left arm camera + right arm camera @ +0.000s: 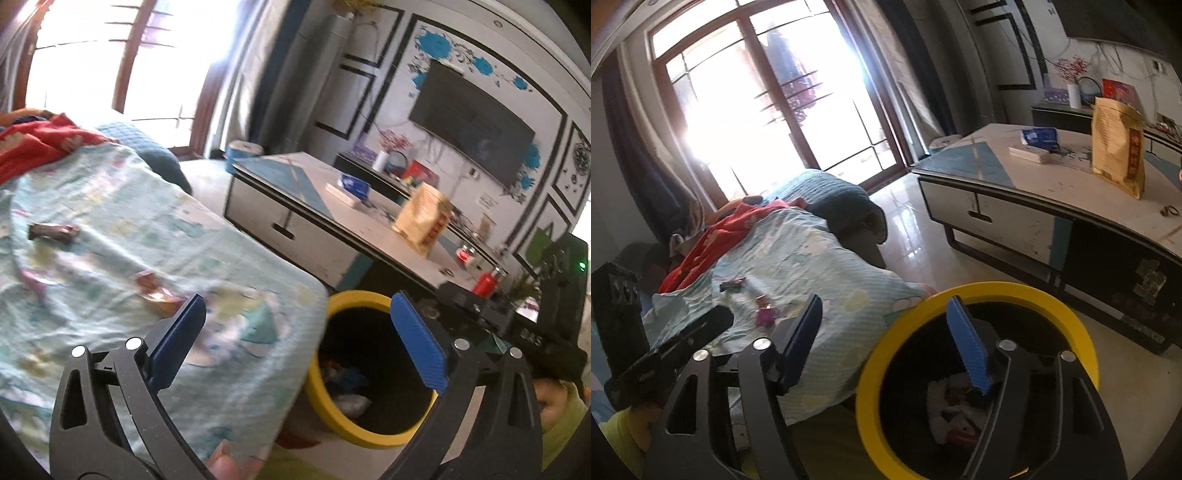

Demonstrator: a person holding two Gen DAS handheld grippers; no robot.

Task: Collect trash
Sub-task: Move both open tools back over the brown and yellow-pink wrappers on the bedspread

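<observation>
A black bin with a yellow rim (pixel 364 296) (pixel 873 373) stands on the floor beside the bed. White crumpled paper and other scraps (pixel 947 402) lie at its bottom. On the pale green sheet (pixel 122 206) lie a dark brown wrapper (pixel 53 232) (pixel 731 284), an orange wrapper (pixel 159 295) and a pink wrapper (pixel 764 316). My left gripper (pixel 297 301) hangs open over the bed's corner and the bin, with nothing between its blue pads. My right gripper (pixel 885 301) is open above the bin's rim, also holding nothing.
A low coffee table (pixel 1008 210) stands past the bin, with a golden bag (pixel 1117 151), a blue tissue pack (pixel 1038 136) and a flat white box on it. A red blanket (pixel 720 236) and a teal cushion (pixel 827 195) lie further along the bed. Glossy floor runs between bed and table.
</observation>
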